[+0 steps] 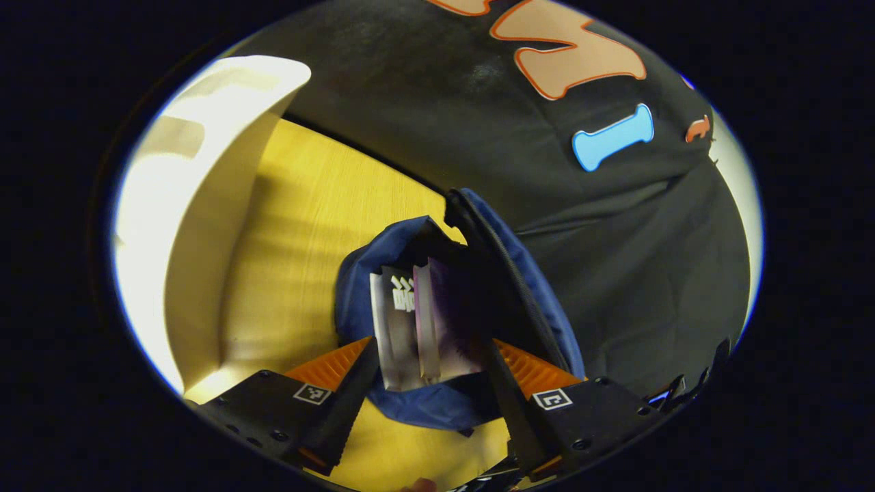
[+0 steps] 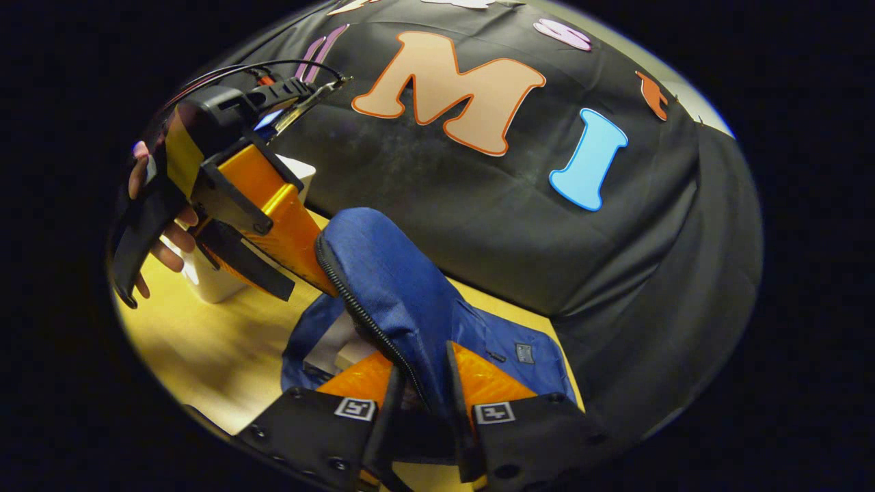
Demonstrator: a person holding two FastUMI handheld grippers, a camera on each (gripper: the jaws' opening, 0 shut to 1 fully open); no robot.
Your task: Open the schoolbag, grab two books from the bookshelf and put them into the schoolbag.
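In the left gripper view, the left hand-held gripper (image 1: 432,372) hangs wide apart, gripping nothing, over two books (image 1: 424,328) standing inside the blue schoolbag (image 1: 355,294) on the yellow worktop (image 1: 301,225). In the right gripper view, the right hand-held gripper (image 2: 422,389) pinches the bag's zipped flap (image 2: 389,273), lifting it. Beyond stands the white bookshelf (image 1: 205,184).

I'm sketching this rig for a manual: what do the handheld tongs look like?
The left tongs have a black body with orange and yellow panels, and black cables at the top. The right tongs have black blocks with square black-and-white markers and orange ribbed wedges.
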